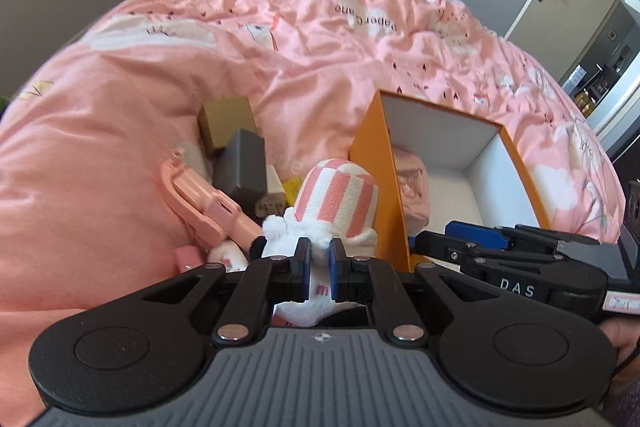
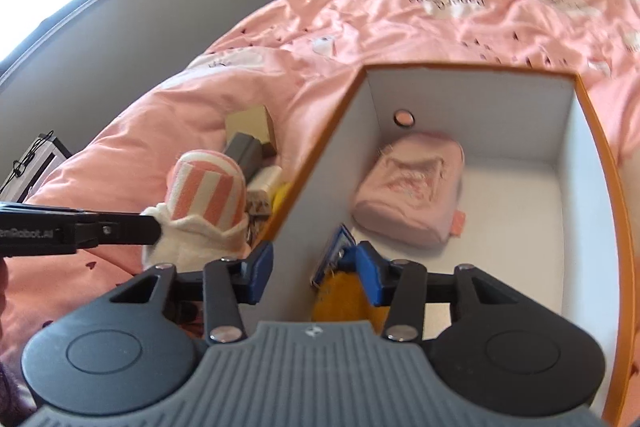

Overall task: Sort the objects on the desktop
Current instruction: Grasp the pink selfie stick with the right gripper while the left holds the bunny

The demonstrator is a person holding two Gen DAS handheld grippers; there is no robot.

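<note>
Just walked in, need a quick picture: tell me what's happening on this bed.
A person is sorting small items into an orange box. The left tool is shut on a pink-and-white striped plush toy, lifted beside the box. The right tool straddles the box's near wall, not gripping it. A pink pouch already lies inside.

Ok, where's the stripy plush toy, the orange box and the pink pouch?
stripy plush toy [image 1: 340,199]: left wrist view, on its pink-and-white striped top.
orange box [image 1: 380,171]: left wrist view, on its orange outer wall.
pink pouch [image 2: 412,195]: right wrist view, on its top face, inside the box.
</note>
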